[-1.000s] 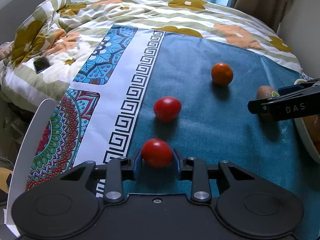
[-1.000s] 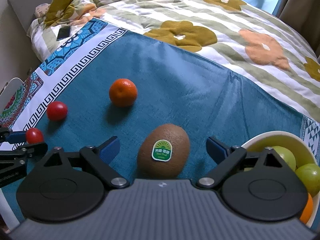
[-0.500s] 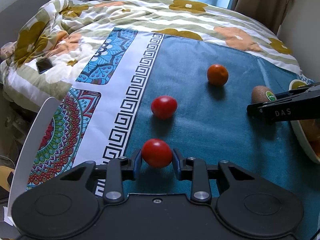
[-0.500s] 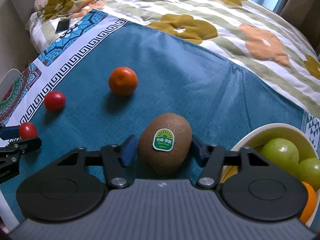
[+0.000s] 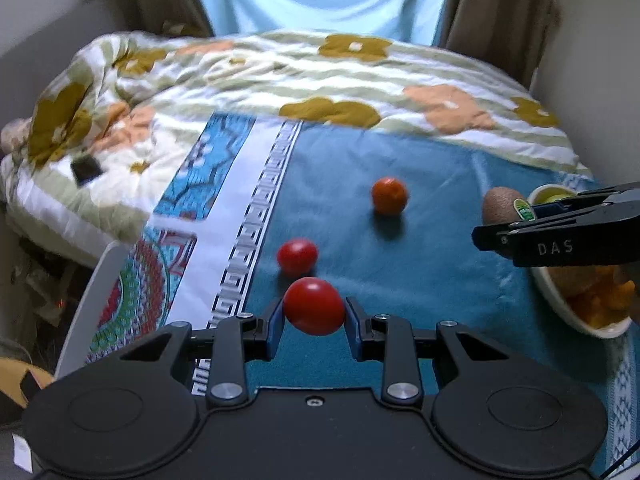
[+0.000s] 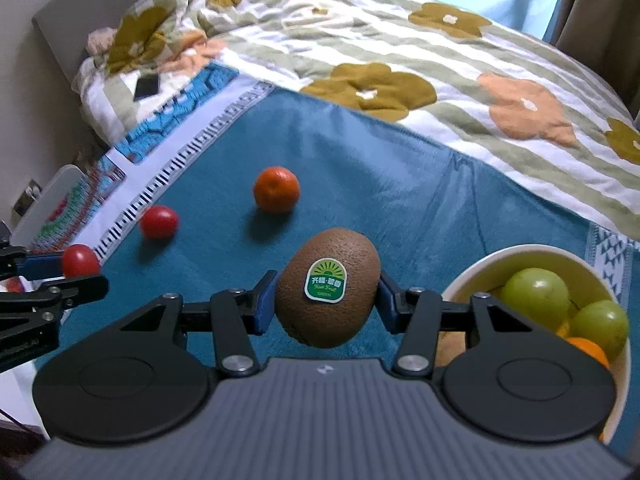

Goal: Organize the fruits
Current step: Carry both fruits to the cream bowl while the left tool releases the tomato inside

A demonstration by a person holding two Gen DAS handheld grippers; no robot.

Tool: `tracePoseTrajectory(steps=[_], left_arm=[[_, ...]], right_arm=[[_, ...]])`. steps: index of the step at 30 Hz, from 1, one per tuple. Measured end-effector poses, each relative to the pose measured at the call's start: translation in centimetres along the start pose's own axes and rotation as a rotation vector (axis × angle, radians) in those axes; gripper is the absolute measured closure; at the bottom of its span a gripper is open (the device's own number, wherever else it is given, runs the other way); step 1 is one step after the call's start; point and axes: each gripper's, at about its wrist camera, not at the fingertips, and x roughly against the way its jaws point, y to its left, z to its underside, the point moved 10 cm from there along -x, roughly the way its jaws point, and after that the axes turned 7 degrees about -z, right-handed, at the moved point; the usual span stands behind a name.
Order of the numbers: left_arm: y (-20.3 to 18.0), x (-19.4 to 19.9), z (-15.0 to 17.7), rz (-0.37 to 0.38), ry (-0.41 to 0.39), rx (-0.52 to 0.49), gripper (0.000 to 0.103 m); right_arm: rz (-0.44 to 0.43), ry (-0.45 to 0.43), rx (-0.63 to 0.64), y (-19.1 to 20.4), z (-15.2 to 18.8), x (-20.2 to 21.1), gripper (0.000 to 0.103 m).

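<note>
Above the bed's blue blanket [image 6: 400, 184], both tongs are now lifting clamped fruit: left tongs [image 5: 314, 322] pinching a tomato [image 5: 314, 306], right tongs [image 6: 327, 300] pinching the kiwi [image 6: 328, 286], heading bowlward [image 6: 520, 254].

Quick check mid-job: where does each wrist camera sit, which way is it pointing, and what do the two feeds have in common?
Left wrist: rides behind the left gripper, facing across the teal cloth toward the curtains; its jaws clamp a cherry tomato, and the right gripper enters from the right.
Right wrist: rides behind the right gripper, facing the floral quilt; its jaws clamp the kiwi beside the fruit bowl.
Shared: mandarin, loose cherry tomato, kiwi, bowl.
</note>
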Motion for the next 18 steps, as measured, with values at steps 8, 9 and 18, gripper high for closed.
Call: tracePoseTrajectory(steps=[8, 9, 18], left_arm=[[-3.9, 4.0, -2.3, 0.061, -0.098, -0.084, 0.068], [-4.4, 4.3, -2.4, 0.071, -0.107, -0.095, 0.068], [-11.2, 6.3, -4.2, 0.175, -0.172, -0.19, 0.068]], right_arm=[[0.014, -0.092, -0.03, -0.9, 0.1, 5.6, 0.038], [0.016, -0.1, -0.037, -1.2, 0.2, 6.3, 0.038], [0.089, -0.163, -0.084, -5.5, 2.4, 11.9, 0.038]])
